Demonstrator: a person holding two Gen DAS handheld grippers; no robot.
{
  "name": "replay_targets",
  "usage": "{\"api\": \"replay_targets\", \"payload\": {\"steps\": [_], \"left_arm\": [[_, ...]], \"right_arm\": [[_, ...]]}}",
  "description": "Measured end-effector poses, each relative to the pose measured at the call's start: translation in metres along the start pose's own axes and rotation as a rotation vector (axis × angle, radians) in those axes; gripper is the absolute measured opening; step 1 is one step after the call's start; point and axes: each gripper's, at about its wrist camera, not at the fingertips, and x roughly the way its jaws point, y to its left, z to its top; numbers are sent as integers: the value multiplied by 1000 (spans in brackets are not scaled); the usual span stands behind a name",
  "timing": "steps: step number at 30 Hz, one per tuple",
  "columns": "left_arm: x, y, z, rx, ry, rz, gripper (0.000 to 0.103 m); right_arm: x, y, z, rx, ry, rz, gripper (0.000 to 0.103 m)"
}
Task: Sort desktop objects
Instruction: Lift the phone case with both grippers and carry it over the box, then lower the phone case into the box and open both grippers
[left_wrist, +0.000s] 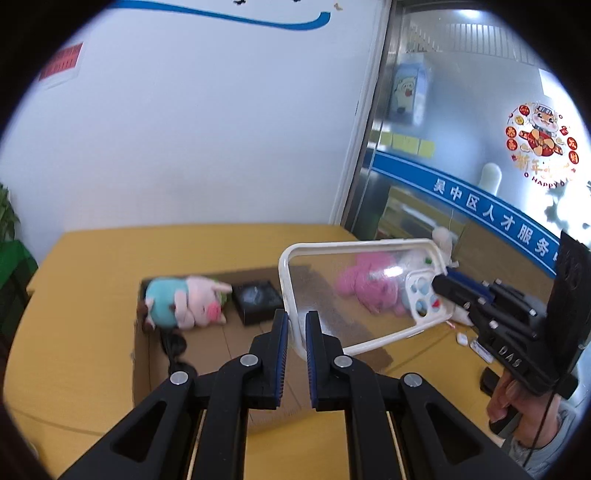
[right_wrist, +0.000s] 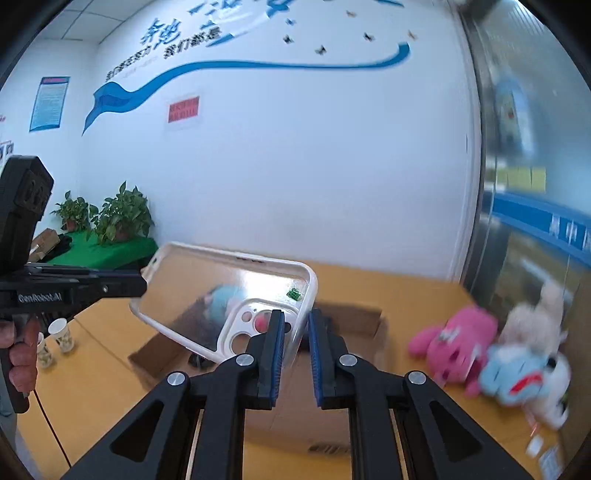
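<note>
A clear phone case with a white rim (left_wrist: 354, 295) is held in the air above the yellow table (left_wrist: 81, 295) by both grippers, one at each end. My left gripper (left_wrist: 296, 325) is shut on its bottom end. My right gripper (right_wrist: 296, 325) is shut on the camera-cutout end of the phone case (right_wrist: 236, 295); it also shows in the left wrist view (left_wrist: 443, 284). Below lies an open cardboard box (left_wrist: 229, 350) holding a teal and pink plush pig (left_wrist: 184, 302) and a small black box (left_wrist: 256, 301).
A pink plush (right_wrist: 454, 343), a blue plush (right_wrist: 517, 373) and a white plush (right_wrist: 535, 314) lie on the table by the glass partition (left_wrist: 461, 129). Two paper cups (right_wrist: 62, 334) stand at the table's left. Potted plants (right_wrist: 122, 218) stand on a green-covered stand. Small white items (left_wrist: 461, 336) lie near the right hand.
</note>
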Motion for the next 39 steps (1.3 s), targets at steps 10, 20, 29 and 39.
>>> {"api": "replay_targets", "payload": {"steps": [10, 20, 29, 39], "left_arm": [[34, 47, 57, -44, -1, 30, 8], [159, 119, 28, -136, 231, 50, 8], [260, 163, -52, -256, 515, 51, 8], [304, 167, -96, -324, 710, 61, 8]], "right_arm": [[85, -9, 72, 3, 34, 26, 12], [246, -34, 0, 162, 316, 110, 12], [354, -52, -96, 254, 608, 149, 13], [398, -50, -139, 249, 828, 152, 13]]}}
